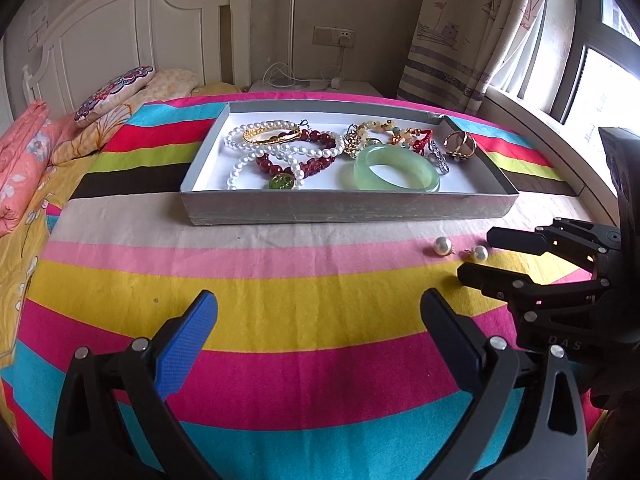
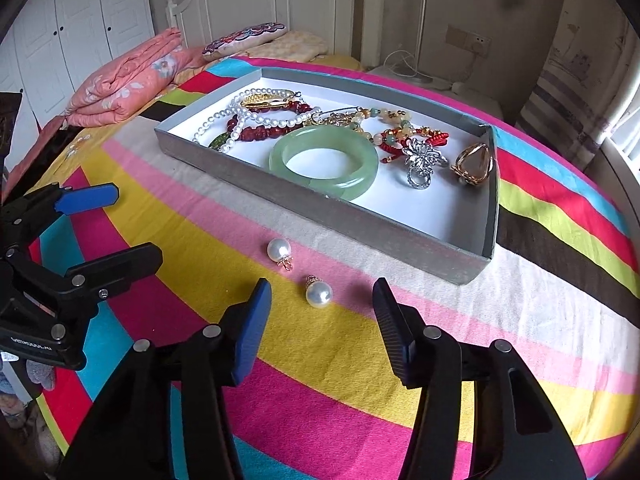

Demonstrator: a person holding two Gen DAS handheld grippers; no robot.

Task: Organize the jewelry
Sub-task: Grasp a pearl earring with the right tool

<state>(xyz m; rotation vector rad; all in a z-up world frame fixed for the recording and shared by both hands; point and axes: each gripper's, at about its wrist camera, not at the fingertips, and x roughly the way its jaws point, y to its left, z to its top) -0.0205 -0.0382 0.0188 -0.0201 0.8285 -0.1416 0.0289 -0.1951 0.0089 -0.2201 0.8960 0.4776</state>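
Note:
A grey box (image 1: pixel 344 208) (image 2: pixel 360 224) on the striped cloth holds a green jade bangle (image 1: pixel 394 168) (image 2: pixel 324 162), pearl strands (image 1: pixel 280 152) (image 2: pixel 256 120), red beads, a silver brooch (image 2: pixel 422 158) and a gold ring (image 1: pixel 460 145) (image 2: pixel 474 162). Two loose pearl earrings lie on the cloth before the box: one (image 1: pixel 441 246) (image 2: pixel 279 249), the other (image 1: pixel 480 255) (image 2: pixel 319 294). My right gripper (image 2: pixel 322 300) (image 1: pixel 474 254) is open, its jaws on either side of the nearer pearl. My left gripper (image 1: pixel 320 310) (image 2: pixel 136 224) is open and empty above the cloth.
The striped cloth (image 1: pixel 280 292) covers a bed. Folded pink bedding (image 2: pixel 128 80) and pillows (image 1: pixel 116 94) lie at the far left. A headboard, a nightstand with cables (image 1: pixel 304 80), a curtain and a window (image 1: pixel 600 92) lie beyond.

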